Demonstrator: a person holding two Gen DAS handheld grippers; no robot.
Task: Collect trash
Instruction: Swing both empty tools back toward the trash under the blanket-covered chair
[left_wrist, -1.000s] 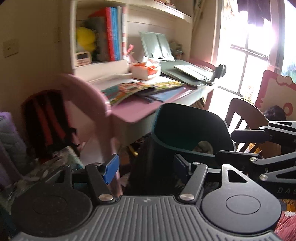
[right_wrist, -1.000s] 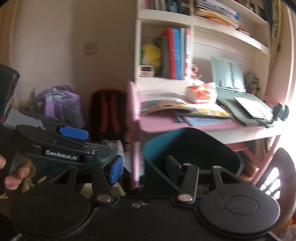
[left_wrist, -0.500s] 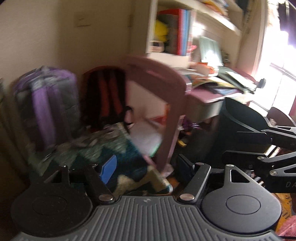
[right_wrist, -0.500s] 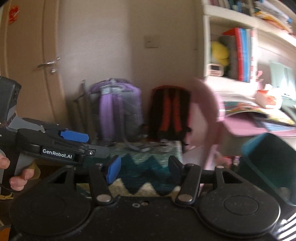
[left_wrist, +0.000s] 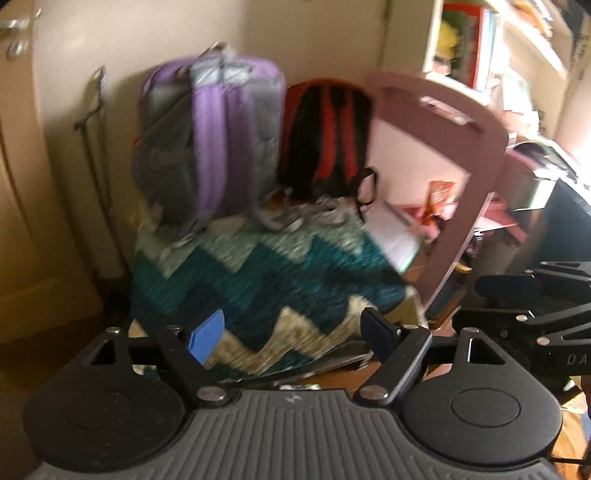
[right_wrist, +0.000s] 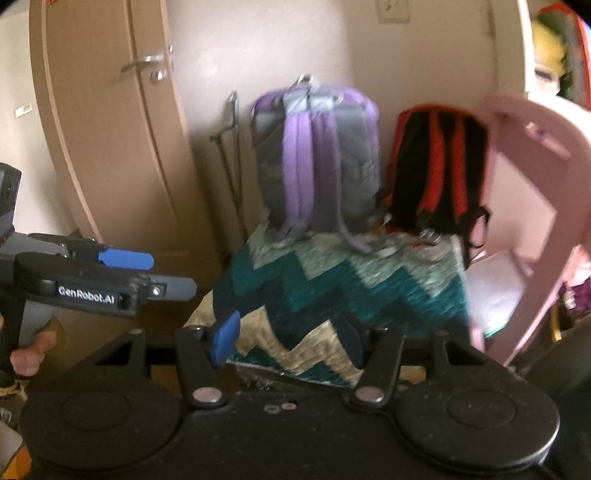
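Both grippers, left (left_wrist: 291, 330) and right (right_wrist: 291, 341), had just been opening, wide and empty, over a zigzag blanket (right_wrist: 332, 288). No trash could be made out; frames blurred.

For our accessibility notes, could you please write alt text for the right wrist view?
The open right gripper, empty, points at a zigzag blanket with a purple backpack and a red backpack behind it.
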